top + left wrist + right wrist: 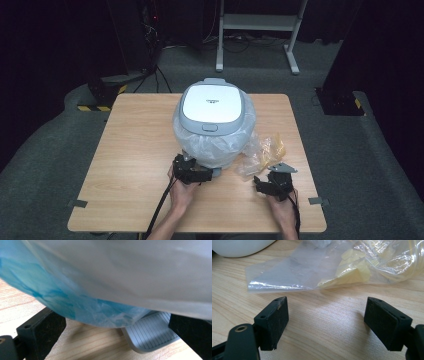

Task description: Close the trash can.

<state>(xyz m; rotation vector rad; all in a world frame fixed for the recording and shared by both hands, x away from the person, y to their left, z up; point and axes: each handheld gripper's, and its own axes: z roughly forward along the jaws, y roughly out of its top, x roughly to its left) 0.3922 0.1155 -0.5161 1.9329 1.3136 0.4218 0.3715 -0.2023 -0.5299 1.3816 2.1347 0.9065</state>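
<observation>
On the wooden table [130,165], the left gripper [192,172] lies at the near foot of the rice cooker [212,120], its tips against the plastic bag [200,145] that wraps the cooker's body. In the left gripper view its jaws stand wide apart, one at each lower corner, with the bag's bluish film [75,302] and the pale curved wall bulging between them but not pinched by either pad; a grey ribbed tab [152,333] lies flat on the wood under the cooker's edge.

The rice cooker stands upright at the middle of the table, slightly toward the far side. It is a rounded pot, so it has no marked long axis across the table; its white lid [211,103] faces up, the lid's latch [210,127] points toward the person, and the hinge side faces the far edge.

Just right of the cooker a crumpled clear bag with yellowish contents [265,150] lies flat, touching the wrapped base.

Nearer and further right, the right gripper [274,186] rests close to the tabletop, aimed at that crumpled bag. Its jaws are spread wide over bare wood with nothing between them, the bag's near edge [287,280] just beyond the tips.
</observation>
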